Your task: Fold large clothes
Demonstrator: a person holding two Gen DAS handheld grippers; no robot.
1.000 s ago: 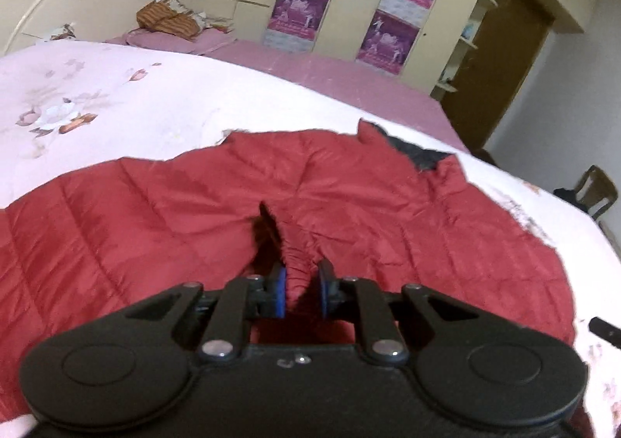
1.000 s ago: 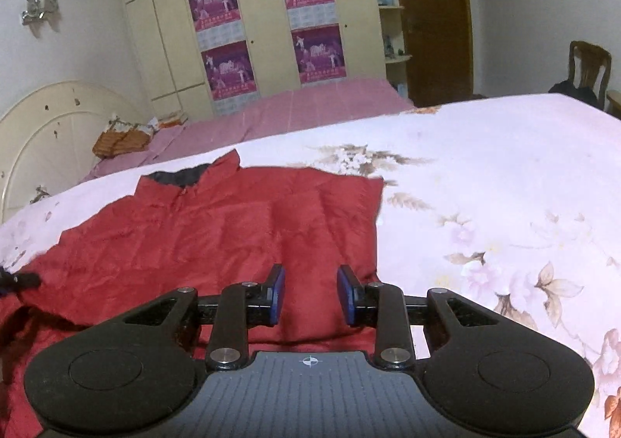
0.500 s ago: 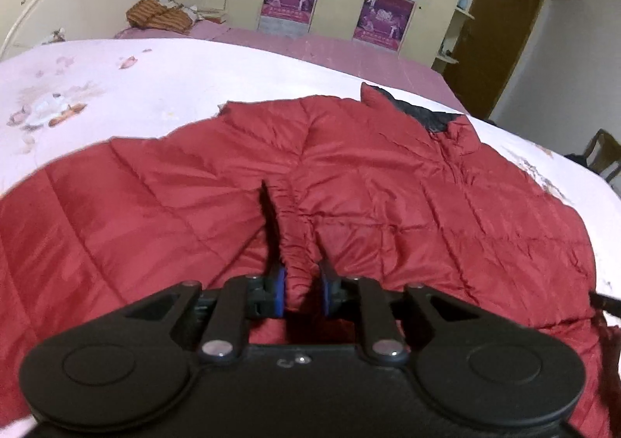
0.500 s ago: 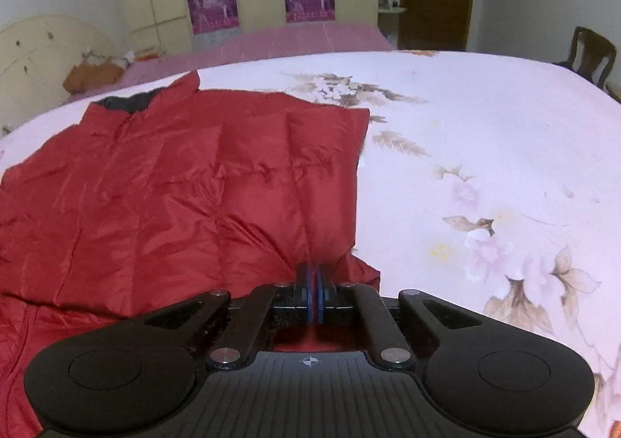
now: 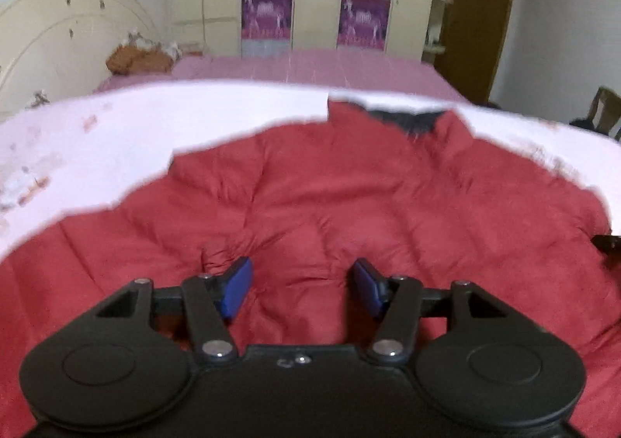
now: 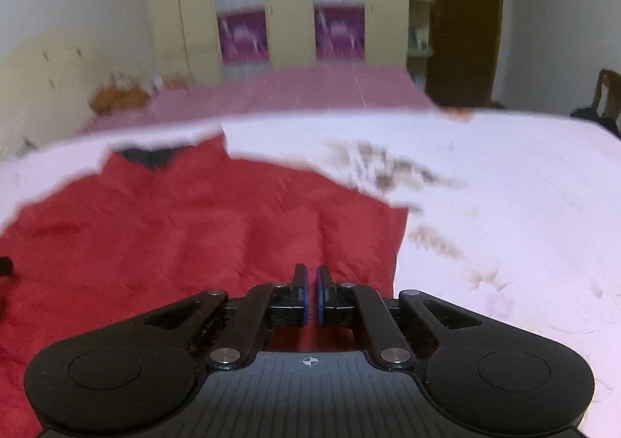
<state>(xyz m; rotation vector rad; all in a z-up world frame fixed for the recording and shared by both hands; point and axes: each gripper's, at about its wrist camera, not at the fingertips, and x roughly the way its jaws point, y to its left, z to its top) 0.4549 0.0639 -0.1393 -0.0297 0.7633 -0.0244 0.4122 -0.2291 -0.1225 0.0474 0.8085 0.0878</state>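
Observation:
A red quilted jacket (image 5: 349,186) with a black collar lining (image 5: 403,118) lies spread on the pale flowered bedspread (image 5: 155,120). My left gripper (image 5: 302,265) hovers low over the jacket's middle. Its jaws are opening, and the blue pads (image 5: 236,283) stand clear of the puckered fabric between them. In the right wrist view the jacket (image 6: 194,236) fills the left half, collar (image 6: 147,156) at the far end. My right gripper (image 6: 312,271) sits near the jacket's right edge, shut on the fabric there, with a crease running up to its pads.
Beyond the bedspread (image 6: 504,186) a pink-covered mattress (image 5: 310,67) reaches a wardrobe with purple posters (image 5: 268,11). A cream headboard (image 5: 58,34) stands at left, a brown door (image 5: 481,11) and a wooden chair (image 5: 605,108) at right.
The left jaws let go of the pinched ridge of red fabric and spread wide. The right jaws closed at the jacket's right edge. Both grippers moved lower over the jacket.

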